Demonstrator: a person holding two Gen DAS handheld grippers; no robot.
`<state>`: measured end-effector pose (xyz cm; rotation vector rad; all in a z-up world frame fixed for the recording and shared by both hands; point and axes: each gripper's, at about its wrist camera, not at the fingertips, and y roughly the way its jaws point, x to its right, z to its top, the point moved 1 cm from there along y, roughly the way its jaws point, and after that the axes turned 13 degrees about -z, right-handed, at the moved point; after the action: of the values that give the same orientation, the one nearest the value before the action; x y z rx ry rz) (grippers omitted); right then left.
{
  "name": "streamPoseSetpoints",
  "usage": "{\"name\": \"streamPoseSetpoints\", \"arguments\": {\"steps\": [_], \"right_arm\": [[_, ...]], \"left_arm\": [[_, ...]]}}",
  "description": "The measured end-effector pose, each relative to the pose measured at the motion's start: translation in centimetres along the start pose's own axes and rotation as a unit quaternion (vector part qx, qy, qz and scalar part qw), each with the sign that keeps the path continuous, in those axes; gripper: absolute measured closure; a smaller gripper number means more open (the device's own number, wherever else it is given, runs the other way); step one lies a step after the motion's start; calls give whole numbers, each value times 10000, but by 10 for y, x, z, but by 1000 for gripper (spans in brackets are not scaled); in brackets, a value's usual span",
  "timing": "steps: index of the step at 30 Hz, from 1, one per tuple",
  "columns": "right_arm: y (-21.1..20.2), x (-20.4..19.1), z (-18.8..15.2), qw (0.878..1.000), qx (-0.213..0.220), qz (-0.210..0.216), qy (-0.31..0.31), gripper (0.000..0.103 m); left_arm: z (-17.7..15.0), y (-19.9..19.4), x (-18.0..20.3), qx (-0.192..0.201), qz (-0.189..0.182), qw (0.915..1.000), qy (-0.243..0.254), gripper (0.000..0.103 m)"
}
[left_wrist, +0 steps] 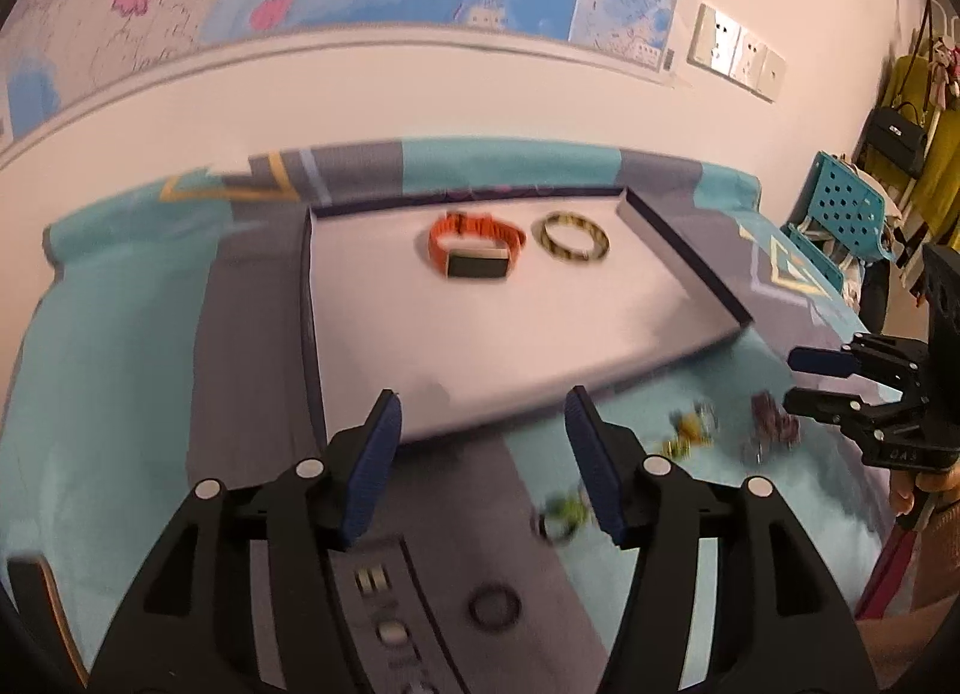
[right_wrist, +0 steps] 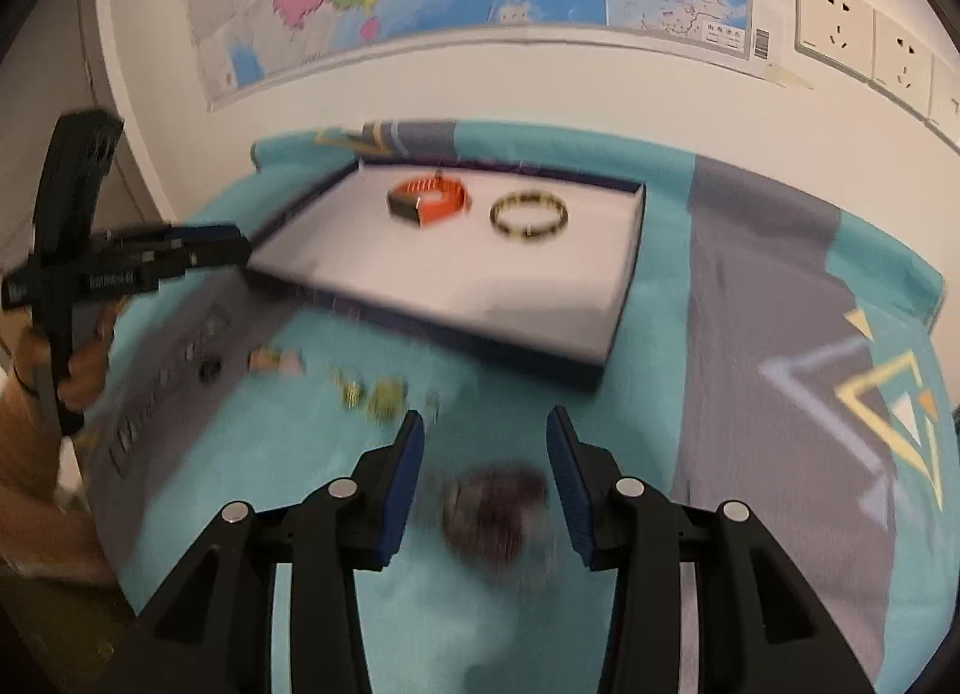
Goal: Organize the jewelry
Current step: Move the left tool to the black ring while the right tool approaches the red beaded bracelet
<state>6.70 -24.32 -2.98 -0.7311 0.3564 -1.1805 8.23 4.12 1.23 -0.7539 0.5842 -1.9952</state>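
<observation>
A flat tray with a dark rim lies on the teal cloth. In it are an orange watch and a black-and-gold bangle. My left gripper is open and empty over the tray's near edge; it also shows in the right wrist view. My right gripper is open, with a dark purple beaded bracelet lying blurred between its fingers; the gripper also shows in the left wrist view. Small gold and green pieces lie loose on the cloth.
A green ring-like piece and a dark ring lie on the cloth near my left gripper. A pinkish piece lies left of the gold ones. A wall with a map is behind the table. A teal chair stands at right.
</observation>
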Motion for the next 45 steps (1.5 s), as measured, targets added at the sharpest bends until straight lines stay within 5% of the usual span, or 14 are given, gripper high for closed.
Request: {"name": "streamPoseSetpoints", "arguments": {"steps": [6,20,35,45], "right_arm": [[-10,-16,-26,9988,-29,-303,-393,66],[2,-27,-32,9948,-103,-655,-767,93],[-26,11,3,9975,373,228,553,98],[-36,-12,11,9938,511,838,516,98]], "left_arm": [[-24,-5,6,-43,-47,10000,12,45],[-52,-15,6,-131,-17,9997,-214,42],[-62,-16,5,-260,2,9996,-122,41],[-65,-12,15,-337,-52,9993,179,42]]}}
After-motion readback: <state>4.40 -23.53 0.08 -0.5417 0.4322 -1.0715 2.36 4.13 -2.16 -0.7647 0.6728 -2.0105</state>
